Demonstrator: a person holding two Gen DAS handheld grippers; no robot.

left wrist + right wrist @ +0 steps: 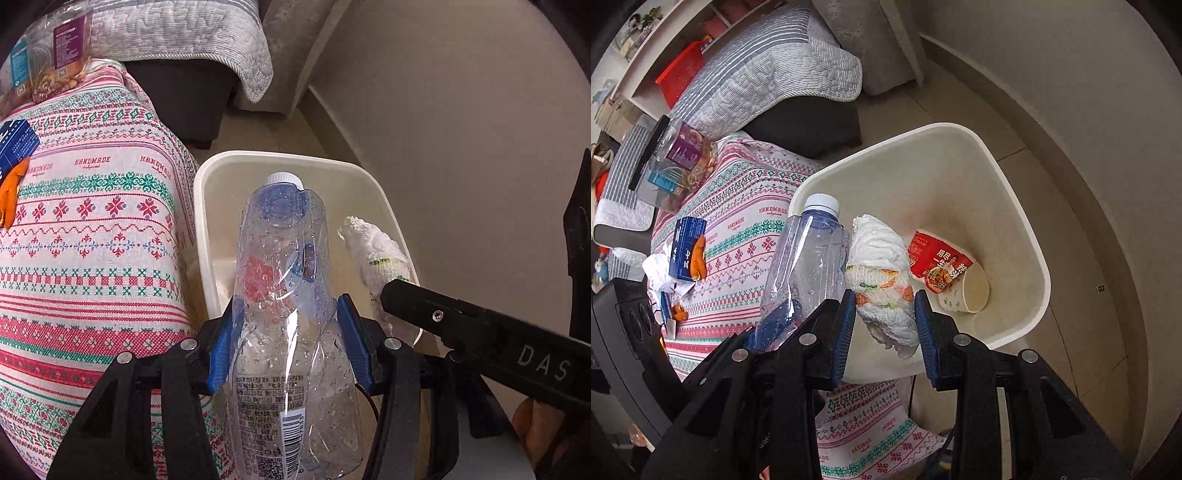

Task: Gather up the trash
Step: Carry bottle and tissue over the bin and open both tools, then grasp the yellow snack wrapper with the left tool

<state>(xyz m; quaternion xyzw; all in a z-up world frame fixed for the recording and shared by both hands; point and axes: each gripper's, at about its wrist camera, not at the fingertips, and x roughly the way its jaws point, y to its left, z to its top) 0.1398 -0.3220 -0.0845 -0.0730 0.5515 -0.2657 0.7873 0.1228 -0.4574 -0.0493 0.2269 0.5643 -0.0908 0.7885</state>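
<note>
The left hand-held gripper (288, 339) is clamped on a crushed clear plastic bottle (284, 295), its blue pads pressing the bottle's sides. The bottle's long axis runs forward along the fingers, white cap leading, and the cap end hangs over the open cream waste bin (207, 229) that stands on the floor just beside the patterned tabletop (92, 229). The right hand-held gripper (886, 325) is closed narrowly on a wad of crumpled tissue (882, 280), held over the same bin, to the bottle's right. Both loads already sit above the bin's mouth, so letting go looks like the next move. A red wrapper (938, 262) and a paper cup (971, 291) lie inside. More litter, a blue box (687, 251) among it, waits on the tabletop.
</note>
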